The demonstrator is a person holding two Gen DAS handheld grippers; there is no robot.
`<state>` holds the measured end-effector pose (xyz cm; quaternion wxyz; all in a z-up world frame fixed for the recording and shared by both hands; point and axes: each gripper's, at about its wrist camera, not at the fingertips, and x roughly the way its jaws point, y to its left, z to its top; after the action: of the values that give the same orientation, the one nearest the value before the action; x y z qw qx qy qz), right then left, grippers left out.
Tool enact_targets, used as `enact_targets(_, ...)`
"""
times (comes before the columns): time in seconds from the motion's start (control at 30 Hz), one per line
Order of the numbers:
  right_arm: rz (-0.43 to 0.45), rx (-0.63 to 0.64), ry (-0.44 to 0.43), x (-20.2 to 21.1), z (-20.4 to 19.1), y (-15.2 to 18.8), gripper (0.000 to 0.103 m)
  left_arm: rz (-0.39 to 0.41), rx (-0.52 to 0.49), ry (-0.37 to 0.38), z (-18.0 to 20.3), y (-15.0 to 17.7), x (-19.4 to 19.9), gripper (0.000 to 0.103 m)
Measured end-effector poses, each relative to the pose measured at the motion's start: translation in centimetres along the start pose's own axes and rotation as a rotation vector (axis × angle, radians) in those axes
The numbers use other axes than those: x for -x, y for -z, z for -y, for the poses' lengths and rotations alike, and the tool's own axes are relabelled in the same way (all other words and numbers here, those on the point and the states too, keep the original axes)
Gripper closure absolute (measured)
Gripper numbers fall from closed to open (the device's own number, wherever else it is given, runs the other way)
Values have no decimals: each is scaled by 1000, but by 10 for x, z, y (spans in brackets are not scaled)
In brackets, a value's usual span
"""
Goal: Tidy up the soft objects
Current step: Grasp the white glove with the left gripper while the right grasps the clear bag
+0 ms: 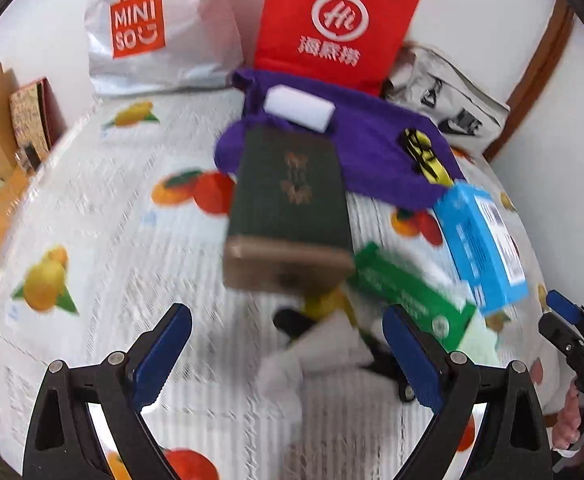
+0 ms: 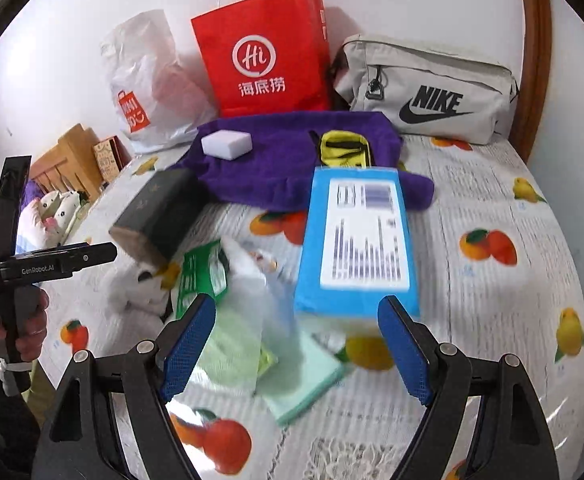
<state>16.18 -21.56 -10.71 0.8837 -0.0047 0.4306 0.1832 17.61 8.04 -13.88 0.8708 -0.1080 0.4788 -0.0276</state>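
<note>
Both tools stand spread and empty over the fruit-printed quilted bedspread [image 2: 492, 304]; the left tool [image 1: 287, 356] tilts steeply down with its blue pads either side of a crumpled white cloth [image 1: 312, 360], while the right tool [image 2: 296, 348] slants down over a pale green folded cloth [image 2: 308, 376] and a clear plastic wrapper [image 2: 247, 304].

Risks, in my judgement, run left to right. Just beyond the left tool, a dark green hard box [image 1: 292, 200] lies on the pile; closing on the white cloth could snag it or the green carton [image 1: 408, 296] to that tool's right. Ahead of the right tool, the blue rectangular cardboard box [image 2: 356, 240] overlaps the green cloth; pulling the cloth could drag or tip it. Blur in both views suggests quick hands, so a grasp might miss. Further ahead lie the purple fabric [image 2: 292, 152] and white sponge block [image 2: 225, 144].
</note>
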Motion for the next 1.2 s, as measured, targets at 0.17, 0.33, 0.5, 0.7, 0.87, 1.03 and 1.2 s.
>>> enact_targets(0.17,-20,33,8,-6,3,28,20,-24,-28,-22,4,26,-18,8)
enact_targets(0.33,-65,84,43,-19,11,49,20,-12,-89,-95,11,42,-33,20)
enact_targets(0.5,-71,117,32,-29,11,59,20,31,-156,-164,17,43,-34,56)
enact_targets(0.7,-60,97,-10,-30,9,61,21,39,-123,-135,3,42,-27,79)
enact_targets(0.87,-13,103,-83,-12,-5,55,21,56,-100,-128,-4,46,-23,80)
enact_targets(1.03,1,141,-115,-12,-30,43,21,68,-95,-143,-8,49,-20,80)
enact_targets(1.2,-19,158,-175,-23,-55,35,20,71,-79,-123,-16,52,-16,80)
